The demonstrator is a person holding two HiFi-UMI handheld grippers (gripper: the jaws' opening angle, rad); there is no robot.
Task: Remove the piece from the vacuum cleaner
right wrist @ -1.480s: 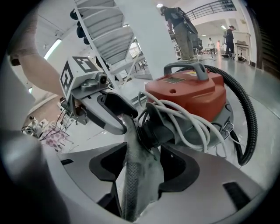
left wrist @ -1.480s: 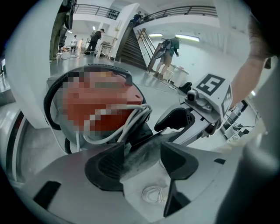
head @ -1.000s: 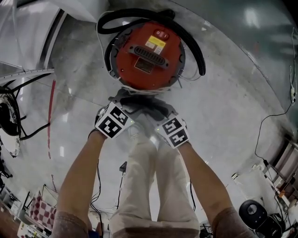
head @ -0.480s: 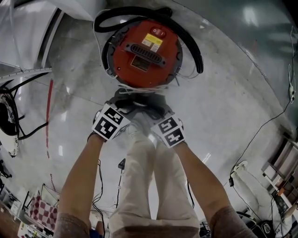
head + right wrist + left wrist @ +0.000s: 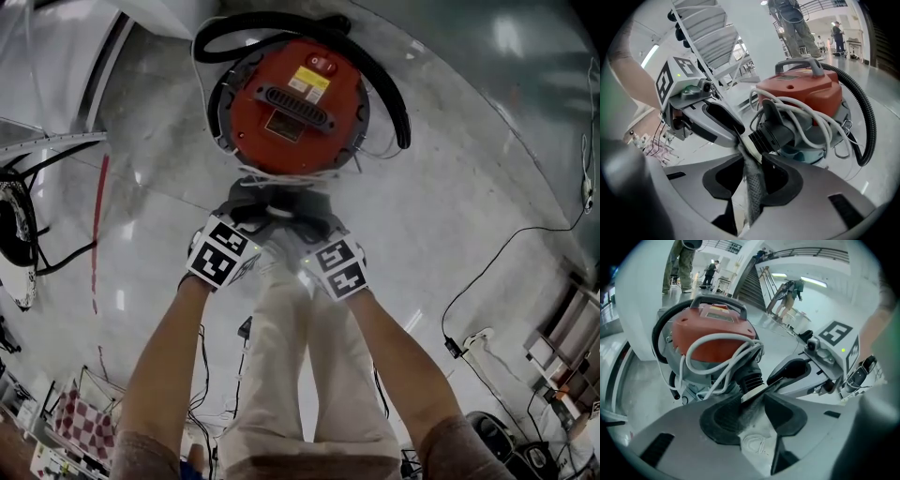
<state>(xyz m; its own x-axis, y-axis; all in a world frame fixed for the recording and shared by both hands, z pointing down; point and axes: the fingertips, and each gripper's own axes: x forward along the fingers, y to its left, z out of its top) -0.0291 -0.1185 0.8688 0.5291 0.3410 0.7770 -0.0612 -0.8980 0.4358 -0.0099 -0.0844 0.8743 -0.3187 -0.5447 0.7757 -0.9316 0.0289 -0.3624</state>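
Slippage is threatening: left tool (image 5: 752, 403) and right tool (image 5: 751, 165), jaws having just been closing, are pinching the thin grey piece (image 5: 753, 187); uneven tugging risks dragging the vacuum cleaner (image 5: 291, 108) over.

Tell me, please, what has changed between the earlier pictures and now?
Both pairs of jaws have just been closing: the left gripper and the right gripper now pinch the grey mesh-textured piece next to the red vacuum cleaner. The grippers hardly shifted; the vacuum cleaner and its black hose stayed in place.
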